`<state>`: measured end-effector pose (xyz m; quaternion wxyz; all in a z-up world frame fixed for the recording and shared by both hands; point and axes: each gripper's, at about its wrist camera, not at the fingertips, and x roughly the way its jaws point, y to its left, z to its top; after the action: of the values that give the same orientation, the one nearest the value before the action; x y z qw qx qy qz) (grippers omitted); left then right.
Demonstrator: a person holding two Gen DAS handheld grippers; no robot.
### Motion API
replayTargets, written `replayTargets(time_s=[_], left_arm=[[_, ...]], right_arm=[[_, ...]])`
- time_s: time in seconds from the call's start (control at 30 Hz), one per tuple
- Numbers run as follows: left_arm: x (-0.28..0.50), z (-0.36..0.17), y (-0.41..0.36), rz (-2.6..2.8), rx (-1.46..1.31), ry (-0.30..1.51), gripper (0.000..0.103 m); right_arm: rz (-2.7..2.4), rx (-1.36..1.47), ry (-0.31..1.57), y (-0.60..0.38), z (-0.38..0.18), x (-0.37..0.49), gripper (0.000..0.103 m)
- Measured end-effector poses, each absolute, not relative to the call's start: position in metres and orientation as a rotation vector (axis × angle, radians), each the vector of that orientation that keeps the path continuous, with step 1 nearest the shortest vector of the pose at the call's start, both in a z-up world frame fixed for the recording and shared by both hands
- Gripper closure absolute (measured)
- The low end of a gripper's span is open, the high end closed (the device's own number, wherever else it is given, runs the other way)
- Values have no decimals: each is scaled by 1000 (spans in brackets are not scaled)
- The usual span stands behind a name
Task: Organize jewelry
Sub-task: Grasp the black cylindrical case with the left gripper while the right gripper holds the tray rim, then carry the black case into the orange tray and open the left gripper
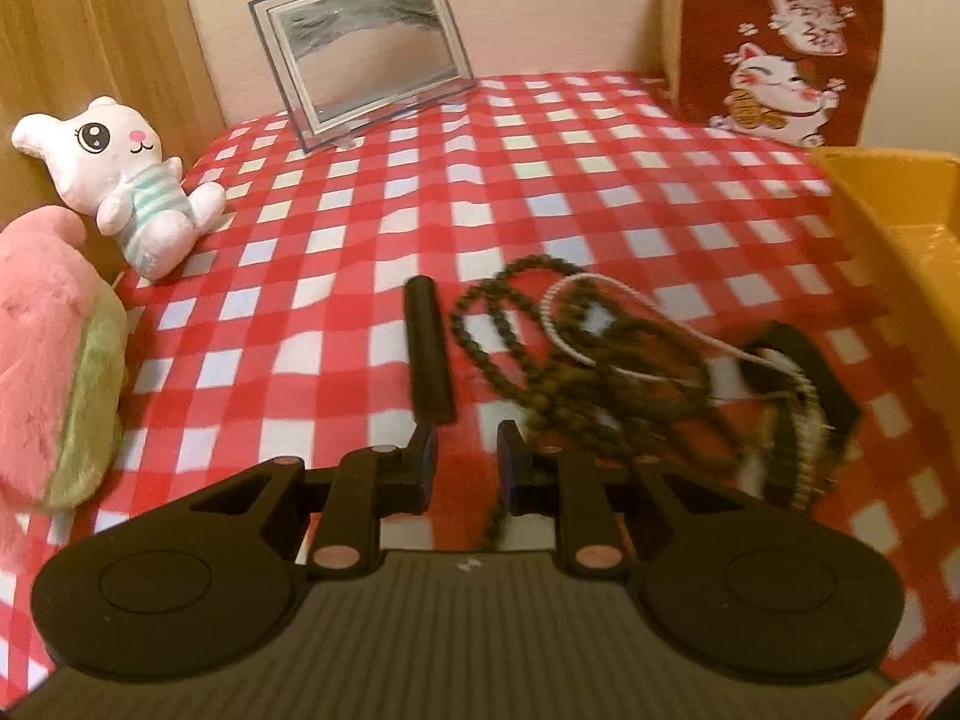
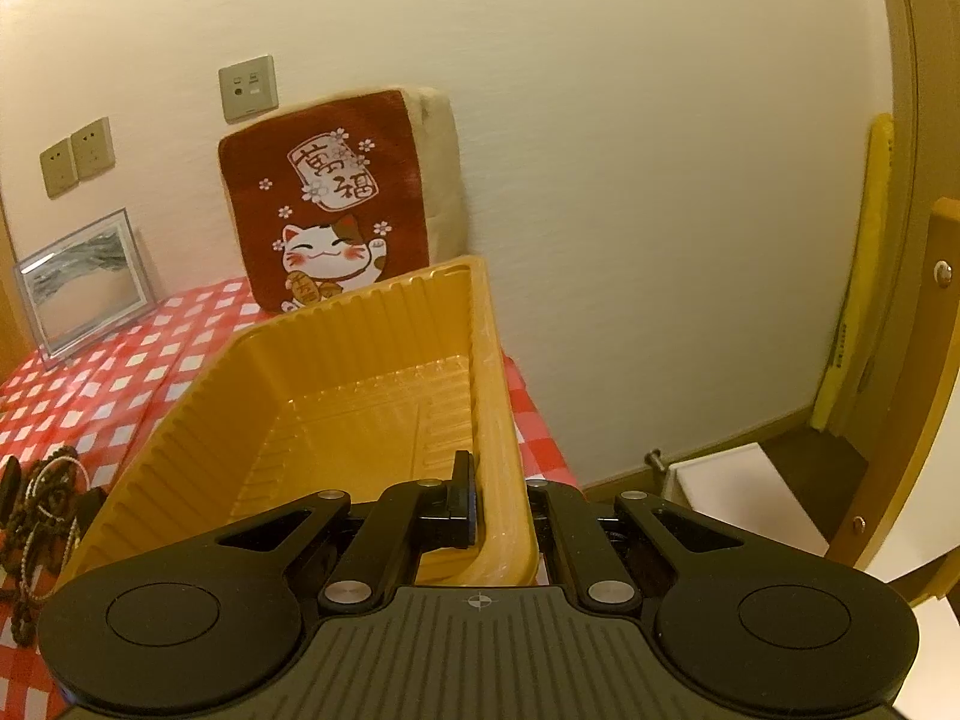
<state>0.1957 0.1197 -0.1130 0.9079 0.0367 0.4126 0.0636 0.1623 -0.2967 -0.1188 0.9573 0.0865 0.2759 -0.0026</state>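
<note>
Red-checked cloth (image 1: 360, 192) is covering the desk, where the left wrist view is showing tangled bead necklaces (image 1: 576, 348) lying just beside the yellow tray (image 1: 888, 192). Left tongs (image 1: 465, 450) are hovering slightly parted, holding nothing. Only the right wrist view is showing the right tongs (image 2: 501, 498) clamping the tray's near wall.

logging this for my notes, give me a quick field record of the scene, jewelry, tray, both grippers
surface: checked cloth
jewelry: tangled dark bead strands with a white strand, on the cloth beside the tray
tray: yellow tray, no jewelry seen inside
right gripper: jaws shut on the tray's side wall
left gripper: at the bead pile, grip unclear
background: white plush, picture frame, cat cushion
</note>
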Motion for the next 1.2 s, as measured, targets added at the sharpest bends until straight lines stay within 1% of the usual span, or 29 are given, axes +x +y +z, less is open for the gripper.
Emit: replayTargets(time_s=[0.37, 0.43, 0.57, 0.7, 0.9, 1.2], left_arm=[[237, -127, 134, 141, 94, 851, 83], [241, -130, 136, 134, 81, 859, 84], [240, -130, 140, 116, 57, 858, 85], [227, -118, 135, 79, 28, 831, 86], [194, -85, 94, -29, -30, 798, 85], [168, -49, -17, -342, -155, 782, 86]], right_arm=[[-2, 146, 564, -295, -116, 167, 99], [1, 138, 567, -295, -115, 167, 99], [12, 125, 565, -295, -112, 167, 99], [24, 124, 559, -297, -111, 167, 99], [45, 110, 548, -299, -111, 164, 99], [66, 50, 523, -301, -110, 159, 99]])
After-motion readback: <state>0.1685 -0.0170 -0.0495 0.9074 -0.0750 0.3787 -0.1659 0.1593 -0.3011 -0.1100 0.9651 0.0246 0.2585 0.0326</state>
